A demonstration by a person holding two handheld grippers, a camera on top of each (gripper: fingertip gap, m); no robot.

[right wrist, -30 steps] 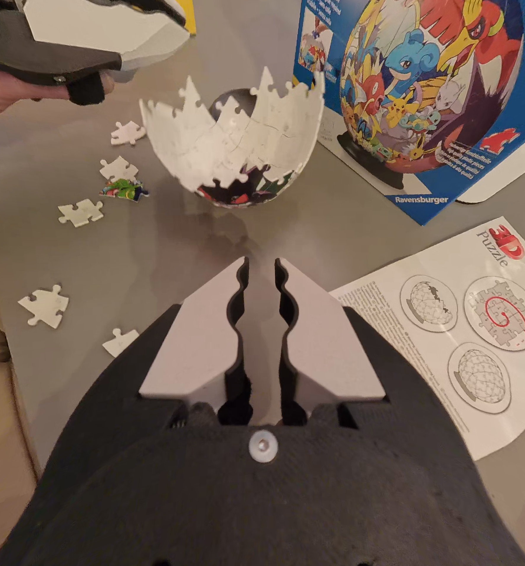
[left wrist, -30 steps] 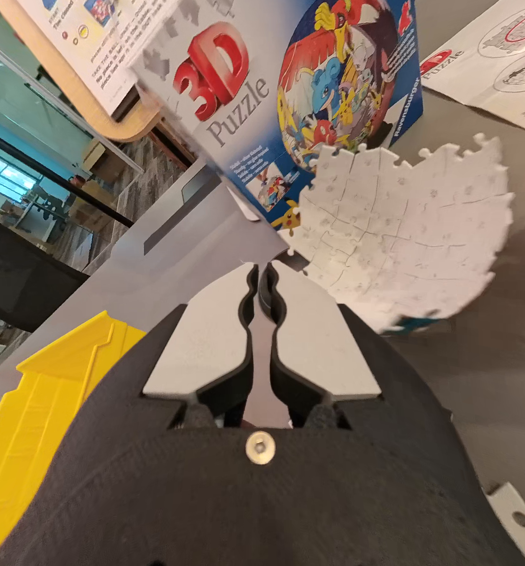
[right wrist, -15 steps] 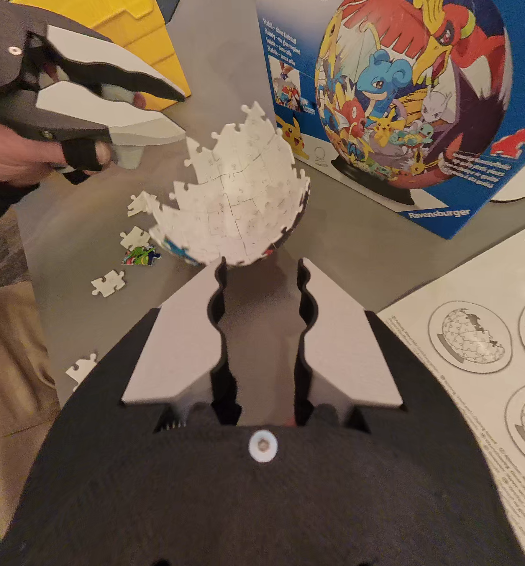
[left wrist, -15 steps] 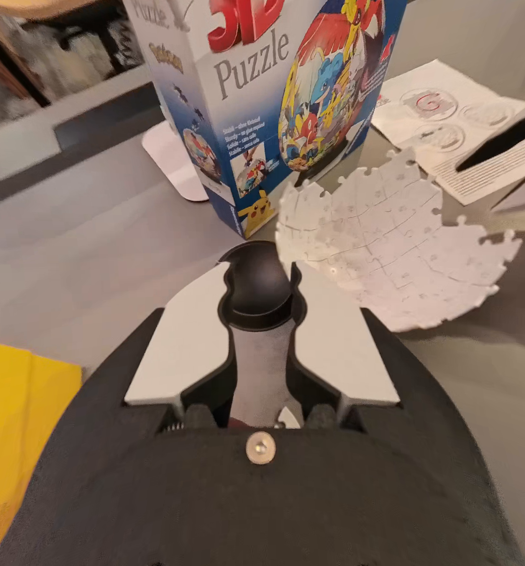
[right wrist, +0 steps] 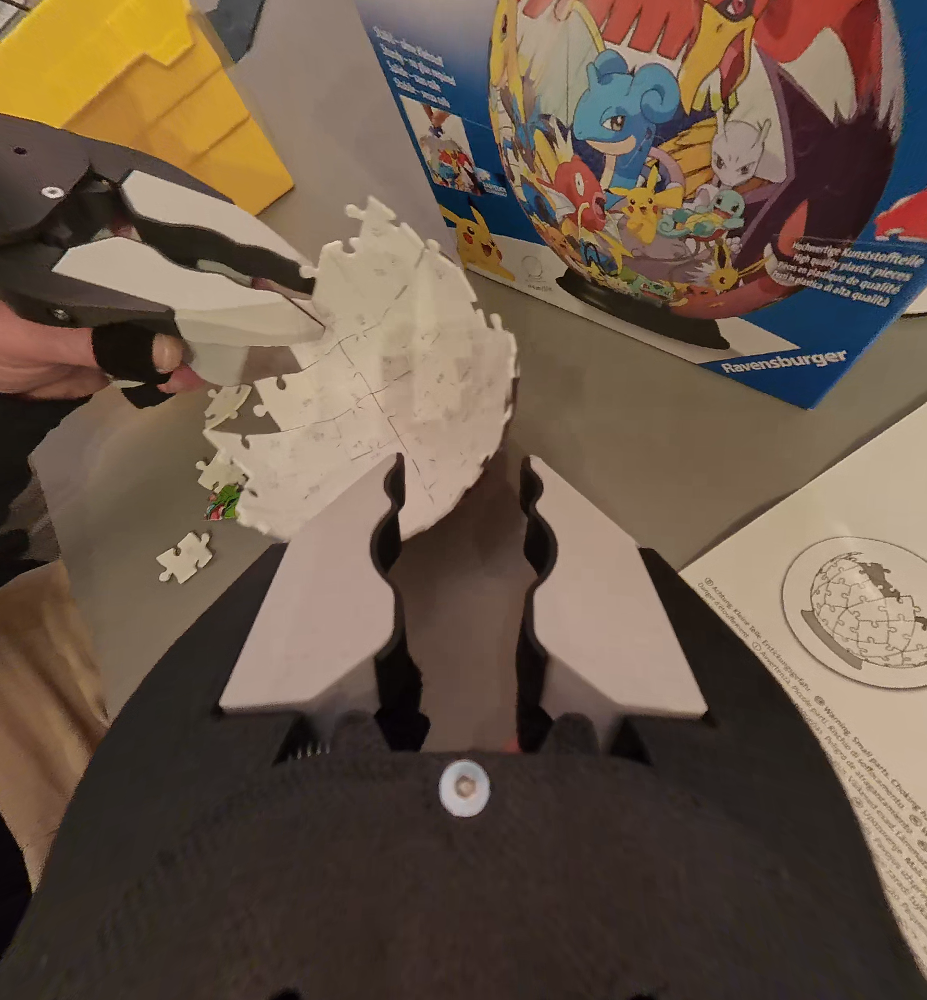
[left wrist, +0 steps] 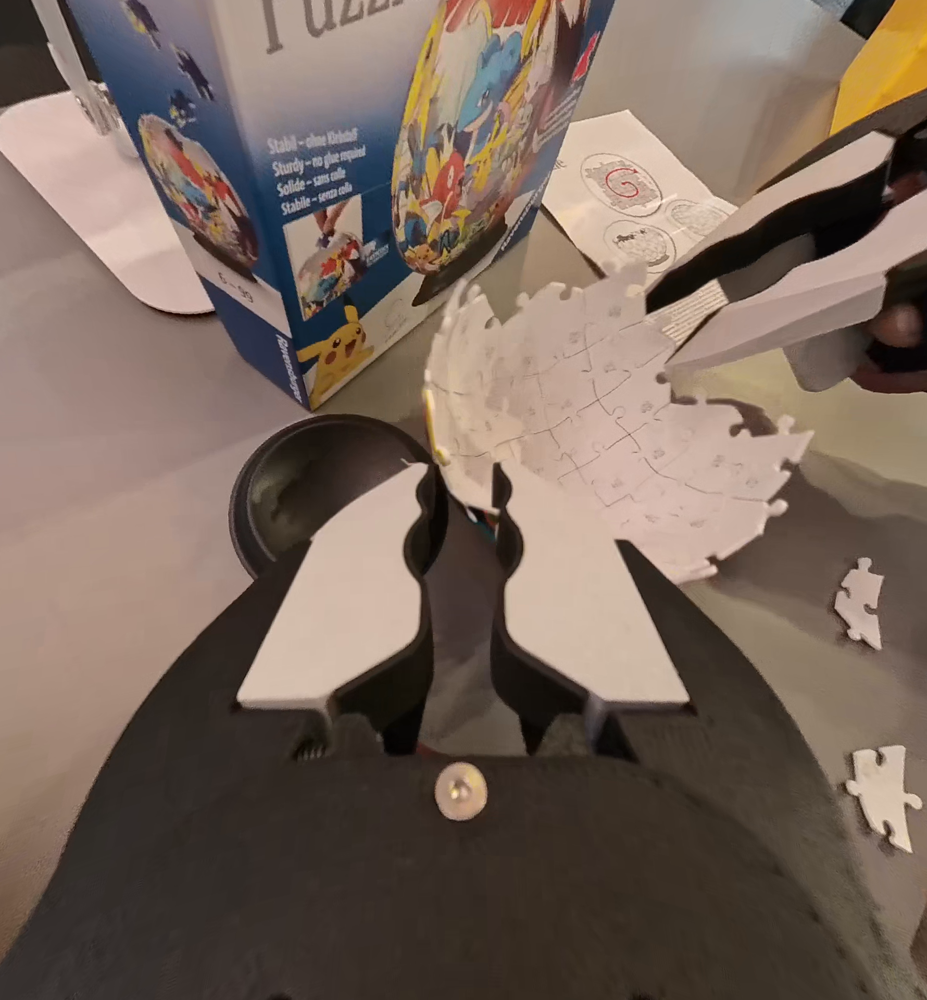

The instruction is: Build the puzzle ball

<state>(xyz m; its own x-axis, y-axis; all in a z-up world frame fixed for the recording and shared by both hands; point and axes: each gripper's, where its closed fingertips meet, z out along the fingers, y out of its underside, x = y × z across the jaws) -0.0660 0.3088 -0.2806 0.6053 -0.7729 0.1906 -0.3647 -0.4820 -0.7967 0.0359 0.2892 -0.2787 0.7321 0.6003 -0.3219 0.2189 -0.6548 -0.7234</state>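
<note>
The half-built puzzle ball (left wrist: 586,422) is a white shell of joined pieces, tilted on its side on the grey table, opening toward both cameras; it also shows in the right wrist view (right wrist: 385,368). Its black round stand (left wrist: 310,476) sits just left of it. My left gripper (left wrist: 460,476) is open, its tips straddling the shell's near lower-left rim; it also shows in the right wrist view (right wrist: 315,300). My right gripper (right wrist: 461,465) is open wider, its tips at the shell's opposite rim; it also shows in the left wrist view (left wrist: 661,335).
The blue puzzle box (left wrist: 342,162) stands behind the shell, also in the right wrist view (right wrist: 667,189). An instruction sheet (right wrist: 829,649) lies at right. Loose white pieces (left wrist: 859,600) (right wrist: 185,557) and a coloured one (right wrist: 223,500) lie beside the shell. A yellow bin (right wrist: 126,92) is far left.
Both grippers opened from nearly shut and closed in on the shell from opposite sides. The shell tipped onto its side, uncovering the black stand. The left gap then narrowed a little.
</note>
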